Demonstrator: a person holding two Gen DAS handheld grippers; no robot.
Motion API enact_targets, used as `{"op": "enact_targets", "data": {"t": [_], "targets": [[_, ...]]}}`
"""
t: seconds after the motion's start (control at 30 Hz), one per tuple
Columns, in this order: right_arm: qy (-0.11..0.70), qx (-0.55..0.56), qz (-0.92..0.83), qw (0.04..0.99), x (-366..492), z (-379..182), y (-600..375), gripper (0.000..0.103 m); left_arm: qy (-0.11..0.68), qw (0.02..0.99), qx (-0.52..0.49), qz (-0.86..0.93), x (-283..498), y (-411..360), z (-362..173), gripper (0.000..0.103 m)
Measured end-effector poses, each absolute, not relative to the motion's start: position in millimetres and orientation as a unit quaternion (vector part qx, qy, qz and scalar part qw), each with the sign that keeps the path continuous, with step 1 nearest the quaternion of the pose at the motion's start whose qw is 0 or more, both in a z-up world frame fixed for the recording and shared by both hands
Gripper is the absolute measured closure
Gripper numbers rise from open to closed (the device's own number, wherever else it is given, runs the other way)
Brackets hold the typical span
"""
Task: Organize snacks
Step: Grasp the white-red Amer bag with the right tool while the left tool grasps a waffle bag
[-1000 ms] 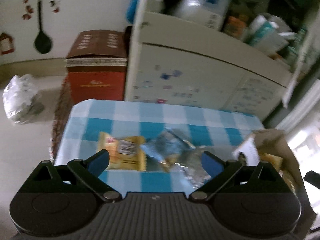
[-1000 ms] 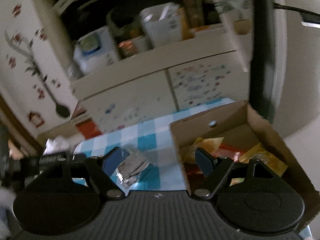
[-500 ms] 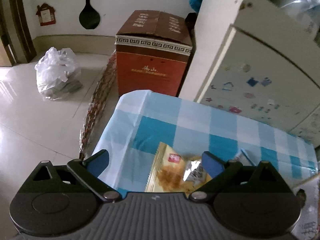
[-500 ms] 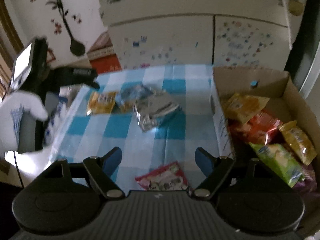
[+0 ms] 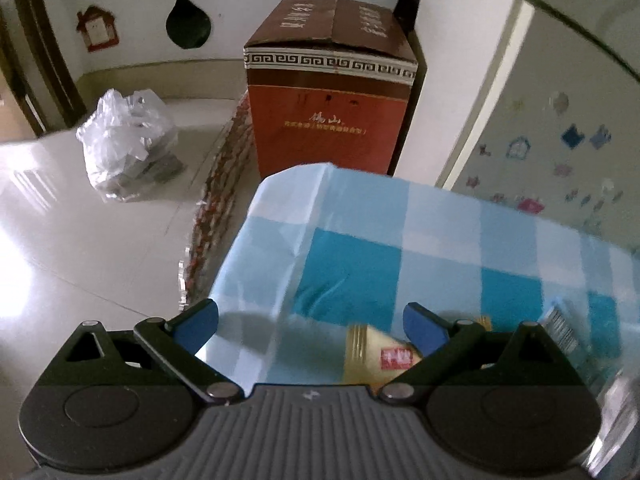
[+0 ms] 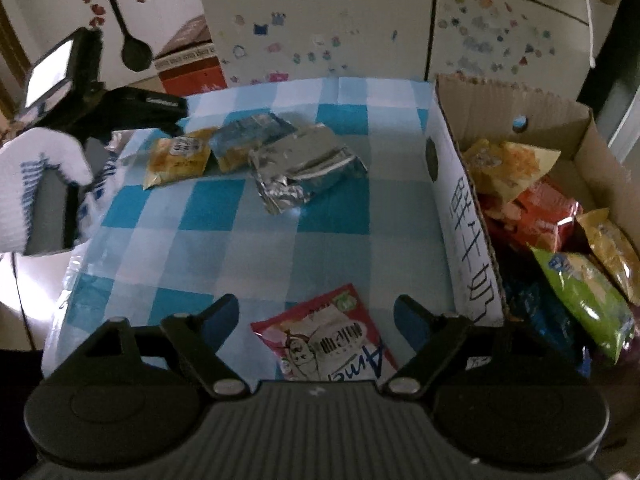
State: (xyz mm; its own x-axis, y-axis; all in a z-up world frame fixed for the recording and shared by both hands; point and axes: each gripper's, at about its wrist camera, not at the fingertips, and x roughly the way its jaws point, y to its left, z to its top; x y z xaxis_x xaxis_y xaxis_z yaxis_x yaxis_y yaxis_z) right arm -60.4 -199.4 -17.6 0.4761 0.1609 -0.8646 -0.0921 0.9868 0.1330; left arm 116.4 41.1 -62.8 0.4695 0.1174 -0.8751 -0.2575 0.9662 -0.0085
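Hovering open left gripper (image 5: 310,326) over yellow snack (image 5: 376,358), right gripper (image 6: 316,318) open above red packet (image 6: 324,338)

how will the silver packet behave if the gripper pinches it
The silver packet looks crumpled and creased, so it will probably flex and crinkle, not stay stiff. Its shiny foil may be slippery. It lies flat on the cloth, so rolling seems unlikely.

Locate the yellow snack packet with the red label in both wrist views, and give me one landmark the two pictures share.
Left wrist view: the yellow snack packet lies at bottom centre, partly behind the right finger of the open left gripper.
Right wrist view: the yellow snack packet lies upper left on the checked cloth, beside a blue packet.
Shared landmark: the red-brown carton past the table's far corner.
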Motion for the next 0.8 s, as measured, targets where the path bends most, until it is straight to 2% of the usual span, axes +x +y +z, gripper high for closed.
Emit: {"op": "enact_targets", "data": {"t": [0.37,0.63,0.8], "targets": [[0.542,0.05,0.066,0.836,-57,-38,-198,0.017,0.528,0.846,-0.024,0.068,81,41,-57,0.002],[0.544,0.112,0.117,0.824,-59,-30,-205,0.017,0.507,0.86,-0.059,0.025,64,42,-32,0.002],[0.537,0.063,0.091,0.836,-60,-28,-204,0.017,0.51,0.858,-0.055,-0.028,64,21,-30,0.002]]}}
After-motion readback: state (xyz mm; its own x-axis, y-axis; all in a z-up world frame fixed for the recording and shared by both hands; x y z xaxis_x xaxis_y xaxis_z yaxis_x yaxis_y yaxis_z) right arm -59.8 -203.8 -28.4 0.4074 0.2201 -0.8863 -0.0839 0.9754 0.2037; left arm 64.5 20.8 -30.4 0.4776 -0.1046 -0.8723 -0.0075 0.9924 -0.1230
